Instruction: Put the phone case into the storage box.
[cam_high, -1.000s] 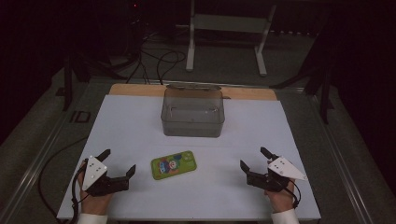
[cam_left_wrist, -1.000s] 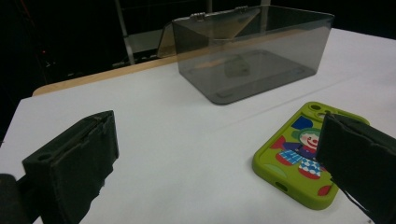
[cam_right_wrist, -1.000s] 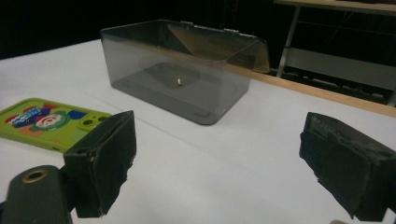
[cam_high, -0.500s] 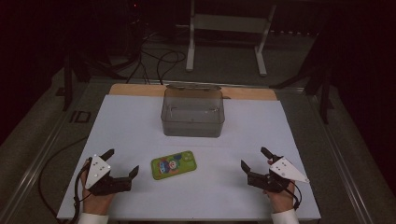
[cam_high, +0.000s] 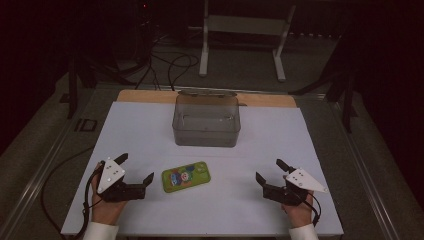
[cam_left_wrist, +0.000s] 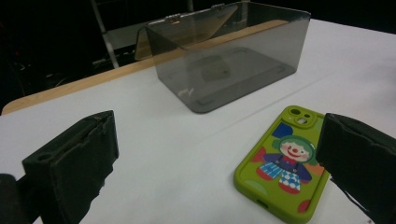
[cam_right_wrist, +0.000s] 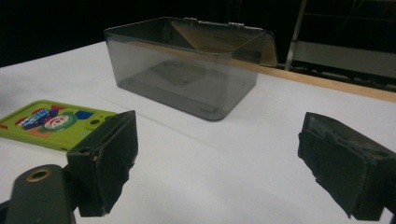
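Left claw (cam_high: 134, 170): spread wide and empty — it has edged in toward the phone case since a second ago, and its near jaw now sits just beside the case's left end.
Right claw (cam_high: 270, 172): also released, holding nothing; it rests on the tabletop (cam_high: 260, 145) well apart from the case and has hardly moved.
Phone case (cam_high: 186, 176): lime green with a clown print, lying flat, picture side up, between the two claws, untouched; in the left gripper view (cam_left_wrist: 285, 163) it lies partly behind the right-hand jaw.
Box (cam_high: 206, 120): smoky clear plastic with its hinged lid tipped back, standing open and apparently empty beyond the case.
Meaning: the small leftward drift reads as the start of a reach — the left claw looks set to take the case, likely for the box.
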